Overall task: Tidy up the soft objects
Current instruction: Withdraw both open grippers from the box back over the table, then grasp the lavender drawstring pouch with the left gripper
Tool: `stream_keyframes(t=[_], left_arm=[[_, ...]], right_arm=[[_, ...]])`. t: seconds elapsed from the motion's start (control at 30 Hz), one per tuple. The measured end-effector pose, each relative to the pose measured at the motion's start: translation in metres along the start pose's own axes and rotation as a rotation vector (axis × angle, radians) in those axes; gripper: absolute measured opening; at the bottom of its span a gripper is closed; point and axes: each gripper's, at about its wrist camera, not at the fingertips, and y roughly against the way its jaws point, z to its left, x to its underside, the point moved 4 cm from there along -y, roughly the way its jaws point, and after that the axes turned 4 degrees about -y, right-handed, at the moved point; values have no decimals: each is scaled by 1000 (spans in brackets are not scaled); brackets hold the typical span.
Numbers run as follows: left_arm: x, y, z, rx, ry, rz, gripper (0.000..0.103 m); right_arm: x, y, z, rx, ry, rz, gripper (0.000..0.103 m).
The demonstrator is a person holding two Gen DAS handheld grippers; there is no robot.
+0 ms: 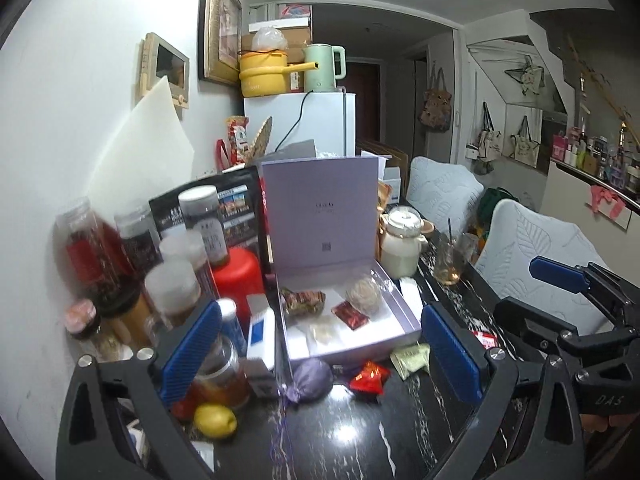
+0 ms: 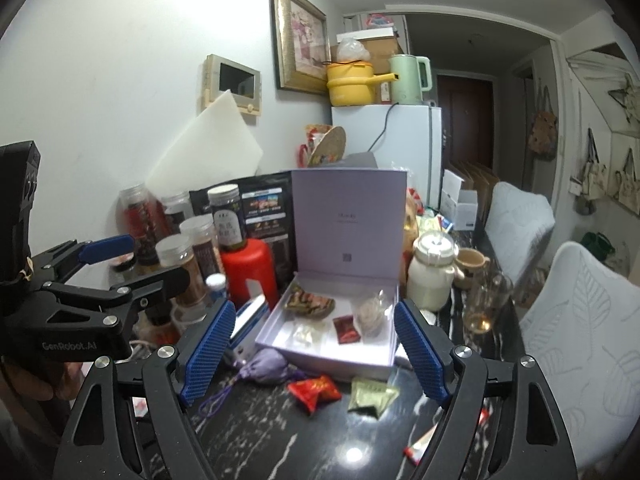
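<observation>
We judge we are mid-sorting: both the left gripper [image 1: 320, 354] and right gripper [image 2: 314, 350] gape wide, holding nothing. The purple pouch [image 2: 266, 366], red packet [image 2: 314, 390] and green packet [image 2: 370, 396] lie lower centre, before the box [image 2: 320, 354]. Next: close on one.

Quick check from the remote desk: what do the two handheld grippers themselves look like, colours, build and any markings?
Both match: black angular linkage frames with triangular cut-outs and silver pivot bolts, and blue ribbed pads lining the jaws. The left gripper has white "GenRobot.AI" lettering on its body in the right wrist view. The right gripper shows "DAS" embossed on its black handle in the left wrist view. No cables visible; a bare hand shows at each handle.
</observation>
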Motion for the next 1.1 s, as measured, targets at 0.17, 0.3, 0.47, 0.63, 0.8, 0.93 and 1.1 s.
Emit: stream_keyframes(t=[0.17, 0.3, 0.47, 0.63, 0.8, 0.93, 1.1], left_arm=[[22, 5, -6, 22, 5, 23, 102], [41, 8, -10, 36, 10, 45, 102], [69, 3, -12, 67, 28, 92, 102], [95, -4, -11, 82, 50, 134, 102], [116, -13, -8, 107, 80, 169, 102], [128, -20, -7, 110, 86, 189, 102], [143, -35, -6, 142, 117, 224, 102]], right_arm=[[23, 11, 1, 15, -13, 14, 82], [41, 16, -1, 18, -39, 37, 82], [64, 19, -5, 41, -63, 59, 82], [87, 16, -7, 52, -79, 84, 82], [110, 7, -5, 46, -78, 113, 82], [127, -3, -3, 24, -80, 139, 82], [145, -18, -3, 2, -98, 185, 82]])
